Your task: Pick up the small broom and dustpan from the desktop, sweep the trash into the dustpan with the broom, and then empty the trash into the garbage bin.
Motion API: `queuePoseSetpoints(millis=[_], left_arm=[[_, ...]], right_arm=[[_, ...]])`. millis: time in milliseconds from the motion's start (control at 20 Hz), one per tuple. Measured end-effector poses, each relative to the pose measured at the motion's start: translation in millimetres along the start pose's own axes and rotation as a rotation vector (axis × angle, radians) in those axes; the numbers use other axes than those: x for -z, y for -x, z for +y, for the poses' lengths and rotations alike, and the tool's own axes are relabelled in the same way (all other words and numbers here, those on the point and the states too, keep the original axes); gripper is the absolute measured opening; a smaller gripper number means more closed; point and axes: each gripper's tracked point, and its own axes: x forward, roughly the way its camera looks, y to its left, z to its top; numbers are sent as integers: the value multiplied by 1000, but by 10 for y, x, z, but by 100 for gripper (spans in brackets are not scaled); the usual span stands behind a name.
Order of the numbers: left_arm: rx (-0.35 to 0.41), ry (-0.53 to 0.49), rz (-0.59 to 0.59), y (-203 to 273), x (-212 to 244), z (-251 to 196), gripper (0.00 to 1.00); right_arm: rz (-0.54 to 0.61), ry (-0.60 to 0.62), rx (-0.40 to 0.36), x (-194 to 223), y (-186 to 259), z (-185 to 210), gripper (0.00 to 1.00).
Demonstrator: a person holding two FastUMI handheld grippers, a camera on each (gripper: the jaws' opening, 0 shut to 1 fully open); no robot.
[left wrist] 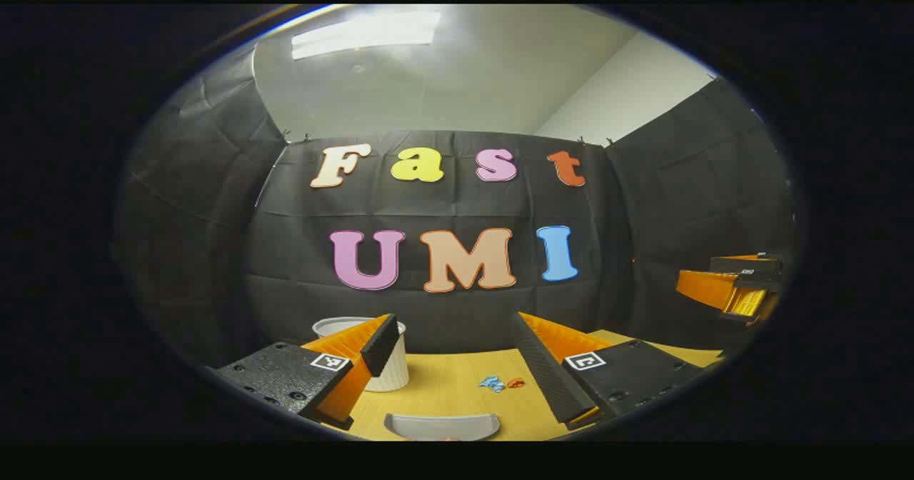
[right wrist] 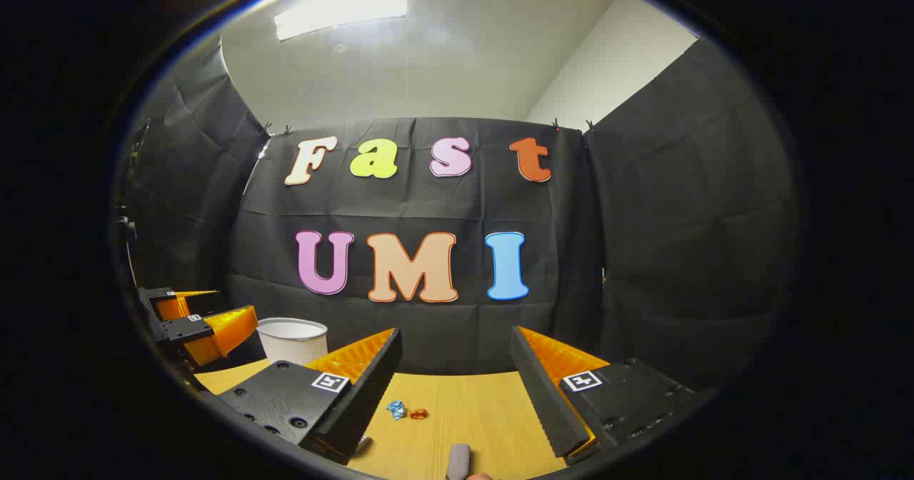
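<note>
In the left gripper view my left gripper (left wrist: 457, 369) stands open above the wooden desktop (left wrist: 443, 394), nothing between its fingers. The grey dustpan (left wrist: 441, 426) lies just below it at the near edge. Small blue and orange trash scraps (left wrist: 502, 383) lie on the desk past the dustpan. The white garbage bin (left wrist: 395, 373) stands at the back left, partly hidden by my left finger. My right gripper (right wrist: 457, 391) is open too. A grey handle tip (right wrist: 458, 461), probably the broom's, lies below it. The trash scraps (right wrist: 405, 412) sit slightly left of it.
The black cloth wall closes the desk at the back and sides. The right gripper (left wrist: 735, 291) hovers at the far right of the left gripper view. In the right gripper view, the left gripper (right wrist: 193, 323) hangs at the left, beside the white bin (right wrist: 293, 341).
</note>
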Motion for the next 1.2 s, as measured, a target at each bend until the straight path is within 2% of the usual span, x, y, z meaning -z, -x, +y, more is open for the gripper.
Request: queuePoseSetpoints(millis=[1200], left_arm=[[-16, 6, -28, 50, -91, 11, 93]], right_arm=[[-49, -15, -4, -154, 64, 50, 92]])
